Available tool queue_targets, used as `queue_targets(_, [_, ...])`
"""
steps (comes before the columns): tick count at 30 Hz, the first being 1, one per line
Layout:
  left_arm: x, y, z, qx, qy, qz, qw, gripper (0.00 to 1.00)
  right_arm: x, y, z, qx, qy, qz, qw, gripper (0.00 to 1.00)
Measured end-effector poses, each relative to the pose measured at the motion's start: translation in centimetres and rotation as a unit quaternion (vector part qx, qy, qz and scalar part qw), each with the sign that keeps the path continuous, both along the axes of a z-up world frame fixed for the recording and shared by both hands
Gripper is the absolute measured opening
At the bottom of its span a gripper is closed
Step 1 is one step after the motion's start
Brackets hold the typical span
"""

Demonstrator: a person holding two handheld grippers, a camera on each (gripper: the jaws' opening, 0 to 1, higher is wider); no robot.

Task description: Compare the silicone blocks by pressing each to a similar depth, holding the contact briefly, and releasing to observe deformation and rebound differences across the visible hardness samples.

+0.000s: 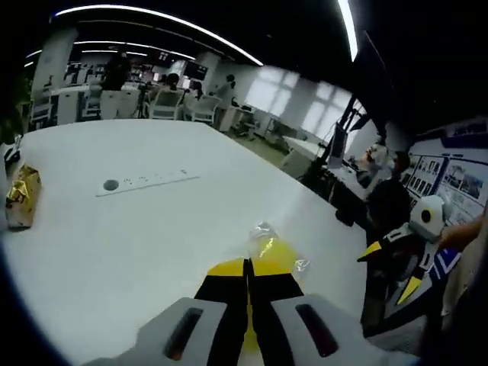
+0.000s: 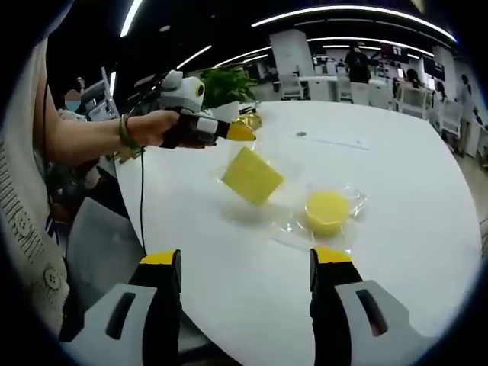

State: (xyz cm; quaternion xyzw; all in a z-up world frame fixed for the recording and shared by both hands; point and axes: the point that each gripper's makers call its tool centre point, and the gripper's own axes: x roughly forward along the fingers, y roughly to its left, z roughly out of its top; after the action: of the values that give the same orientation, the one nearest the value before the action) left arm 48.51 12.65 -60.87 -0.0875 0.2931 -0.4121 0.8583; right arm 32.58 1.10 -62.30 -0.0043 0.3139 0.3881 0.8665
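Two samples: left gripper (image 2: 245,132) lifts square block (image 2: 252,176), round block (image 2: 327,211) on table (image 2: 396,252)

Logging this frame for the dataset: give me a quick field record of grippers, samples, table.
left gripper: shut on the bagged square sample, holding it lifted above the table
right gripper: open, holding nothing, aimed at the table
square sample: yellow, flat, in a clear bag, tilted in the air
round sample: yellow disc in a clear bag, lying on the table
table: white, glossy
other item: gold-wrapped packet at the table's edge
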Motion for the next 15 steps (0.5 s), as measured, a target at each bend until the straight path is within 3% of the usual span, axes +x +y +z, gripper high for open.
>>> queue_targets(5, [-0.6,-0.4,0.5,-0.002,0.004,-0.001,1.0000,0.00,0.2,-0.5,0.9,0.006,-0.015,-0.008,0.9998,0.64])
queue_targets(8, [-0.9,-0.7,1.2,-0.026,0.016,0.005,0.9995,0.00,0.2,-0.7,1.2,0.007,-0.022,-0.011,0.9997,0.64])
queue_targets(15, [-1.6,-1.0,3.6,-0.032,0.001,0.013,0.9994,0.00,-0.1,-0.5,2.4,0.012,-0.041,-0.009,0.9990,0.64])
